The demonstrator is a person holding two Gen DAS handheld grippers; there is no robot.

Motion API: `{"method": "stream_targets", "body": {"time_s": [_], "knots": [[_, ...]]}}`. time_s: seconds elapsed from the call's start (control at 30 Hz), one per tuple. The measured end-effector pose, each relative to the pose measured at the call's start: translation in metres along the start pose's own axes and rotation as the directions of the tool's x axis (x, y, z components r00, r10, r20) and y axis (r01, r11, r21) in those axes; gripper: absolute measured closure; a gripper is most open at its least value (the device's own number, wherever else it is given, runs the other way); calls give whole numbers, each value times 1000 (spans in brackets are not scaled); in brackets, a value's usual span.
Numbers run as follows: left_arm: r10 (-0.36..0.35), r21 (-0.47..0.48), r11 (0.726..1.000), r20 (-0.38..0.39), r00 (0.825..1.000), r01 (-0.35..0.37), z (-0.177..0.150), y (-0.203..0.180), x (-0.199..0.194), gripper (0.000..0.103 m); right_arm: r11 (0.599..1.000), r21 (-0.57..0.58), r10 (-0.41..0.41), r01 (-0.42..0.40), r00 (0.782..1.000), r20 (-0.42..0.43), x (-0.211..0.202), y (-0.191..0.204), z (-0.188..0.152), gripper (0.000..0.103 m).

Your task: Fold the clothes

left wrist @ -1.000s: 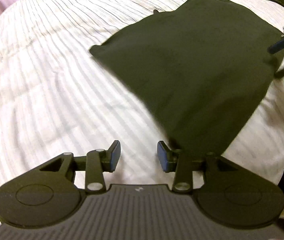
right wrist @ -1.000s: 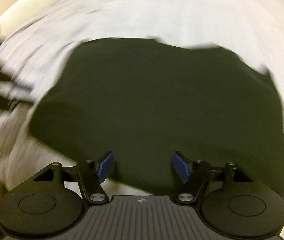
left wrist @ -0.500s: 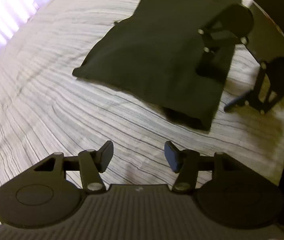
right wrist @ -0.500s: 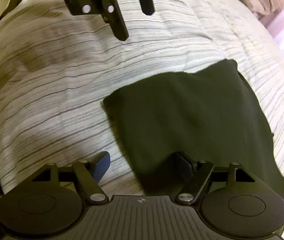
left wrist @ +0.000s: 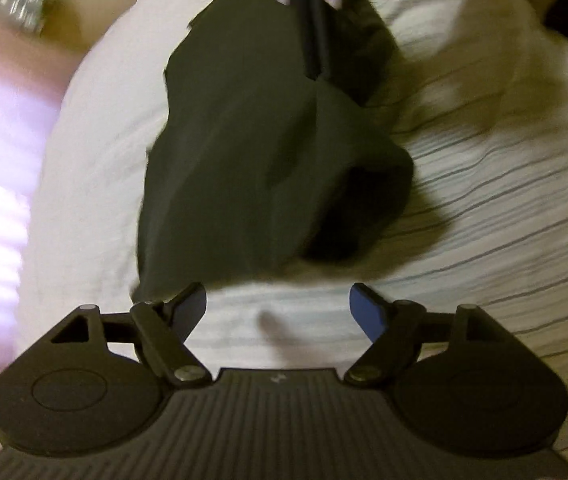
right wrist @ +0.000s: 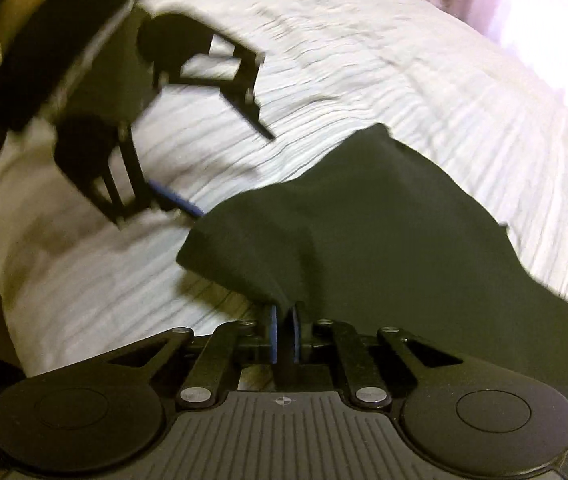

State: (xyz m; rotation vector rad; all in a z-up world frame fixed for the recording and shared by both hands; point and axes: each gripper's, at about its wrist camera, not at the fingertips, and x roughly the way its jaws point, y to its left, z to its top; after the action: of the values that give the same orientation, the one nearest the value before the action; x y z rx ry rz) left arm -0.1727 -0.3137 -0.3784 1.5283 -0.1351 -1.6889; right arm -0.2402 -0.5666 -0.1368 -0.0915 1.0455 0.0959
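- Top of right gripper (left wrist: 316, 20) cut off by frame edge in left wrist view, smeared by motion.
- Small grey object (left wrist: 17, 2) at upper left, too blurred to identify.
- Pinched edge of dark garment (right wrist: 384, 248) hidden between closed pads.

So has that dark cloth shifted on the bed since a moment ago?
Yes. The dark cloth lay flat; now the right tool pinches its near edge and lifts it off the striped bedspread, bunching it.

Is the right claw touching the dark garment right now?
Touching. The right wrist view shows the right claw shut on an edge of the dark garment, cloth pinched between its blue pads.
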Motion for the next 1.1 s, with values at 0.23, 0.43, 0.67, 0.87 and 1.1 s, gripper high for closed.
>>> {"method": "stream_targets", "body": {"time_s": [0.23,0.43,0.67,0.87,1.1], "knots": [[19,54,998,36,999,-21,2,18,27,20,999,32,-18,18,1000,2,-15,0,1,101],[-28,-124,992,38,999,32,-5,47,25,20,994,-99,-47,41,997,-59,1,24,-13,100],[-65,-315,946,52,997,78,-7,69,22,20,988,-151,-30,29,1000,-5,24,49,-8,16],[-108,-421,897,96,990,138,-4,97,19,20,957,-277,-83,86,996,23,48,75,-3,16],[-108,-450,881,109,988,146,-6,112,7,20,944,-302,-132,132,991,18,79,73,3,87]]}}
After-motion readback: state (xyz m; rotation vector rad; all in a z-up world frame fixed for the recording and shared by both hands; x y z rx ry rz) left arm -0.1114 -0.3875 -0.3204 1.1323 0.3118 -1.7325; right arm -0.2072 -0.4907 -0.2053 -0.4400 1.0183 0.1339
